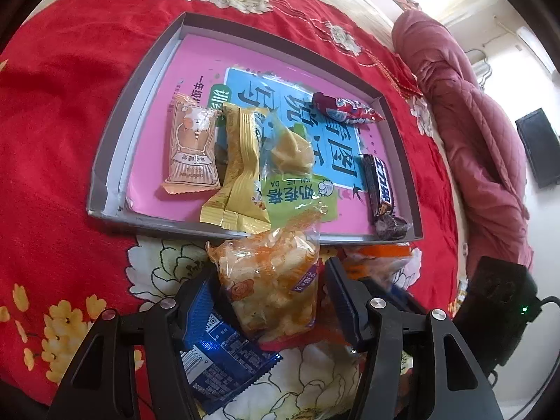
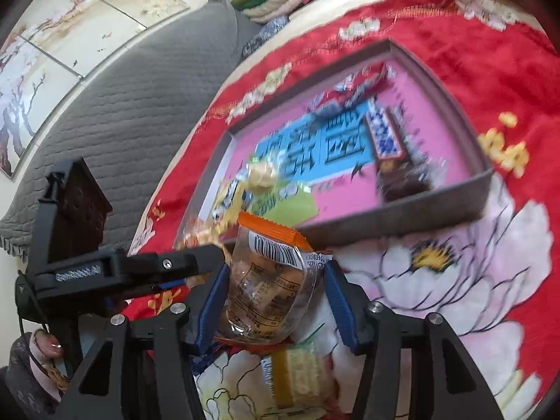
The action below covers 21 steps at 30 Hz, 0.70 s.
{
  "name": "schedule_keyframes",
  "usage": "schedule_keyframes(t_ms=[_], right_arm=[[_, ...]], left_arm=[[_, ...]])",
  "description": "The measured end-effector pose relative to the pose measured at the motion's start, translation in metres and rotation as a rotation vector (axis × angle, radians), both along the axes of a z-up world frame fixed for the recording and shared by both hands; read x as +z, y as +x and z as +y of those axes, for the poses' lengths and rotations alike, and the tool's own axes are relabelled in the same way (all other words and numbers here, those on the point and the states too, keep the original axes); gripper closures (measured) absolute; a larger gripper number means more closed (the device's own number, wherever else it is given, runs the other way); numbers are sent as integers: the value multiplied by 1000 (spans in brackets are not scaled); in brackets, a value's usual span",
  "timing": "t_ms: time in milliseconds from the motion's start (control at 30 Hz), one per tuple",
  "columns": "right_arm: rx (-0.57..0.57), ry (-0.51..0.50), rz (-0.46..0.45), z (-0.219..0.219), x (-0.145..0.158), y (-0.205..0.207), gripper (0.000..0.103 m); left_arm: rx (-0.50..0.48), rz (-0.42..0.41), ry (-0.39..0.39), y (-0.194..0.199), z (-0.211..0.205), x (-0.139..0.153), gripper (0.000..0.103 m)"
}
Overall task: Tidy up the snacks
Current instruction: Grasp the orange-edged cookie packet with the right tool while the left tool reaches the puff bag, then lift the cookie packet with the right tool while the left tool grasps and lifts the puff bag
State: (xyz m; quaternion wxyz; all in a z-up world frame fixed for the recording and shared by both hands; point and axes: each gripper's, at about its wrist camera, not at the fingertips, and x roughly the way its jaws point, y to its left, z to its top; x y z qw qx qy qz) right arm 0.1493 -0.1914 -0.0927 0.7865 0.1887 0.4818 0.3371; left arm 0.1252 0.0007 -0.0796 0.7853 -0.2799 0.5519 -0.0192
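- Snacks lie in a flat grey cardboard box lid (image 1: 147,80) with a pink and blue paper inside, on a red blanket with big flowers (image 1: 70,105).
- In the lid, from left to right, are a peach candy packet with a cartoon picture (image 1: 190,147), a yellow striped wrapper (image 1: 241,168), a clear and green bag with a pale yellow treat (image 1: 292,171), and a dark brown chocolate bar (image 1: 379,185) at the right side.
- A red shiny candy wrapper (image 1: 341,108) lies at the far right of the lid.
- The left gripper (image 1: 269,287) sits just near the lid, and a clear bag of orange and white snack pieces (image 1: 273,287) is between its fingers; I cannot tell if they squeeze it.
- A blue foil packet (image 1: 217,350) lies under that bag.
- The right gripper (image 2: 276,294) has a clear packet with an orange top edge (image 2: 266,280) between its blue fingers (image 2: 213,301), and they look pressed on its sides.
- This packet is near the lid, not in it.
- A yellow and white cracker packet (image 2: 297,374) lies on the blanket below.
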Motion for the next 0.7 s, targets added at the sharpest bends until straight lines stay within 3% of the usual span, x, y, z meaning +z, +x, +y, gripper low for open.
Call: schedule_keyframes(t_ms=[100, 167, 700], right_arm=[[-6, -14, -11, -4, 1, 0, 48], [-7, -15, -10, -4, 0, -1, 48], [4, -39, -69, 0, 10, -3, 48]], left_arm=[[2, 0, -9, 0, -1, -1, 43], [2, 0, 11, 0, -3, -1, 51], [-22, -67, 50, -9, -3, 21, 52]])
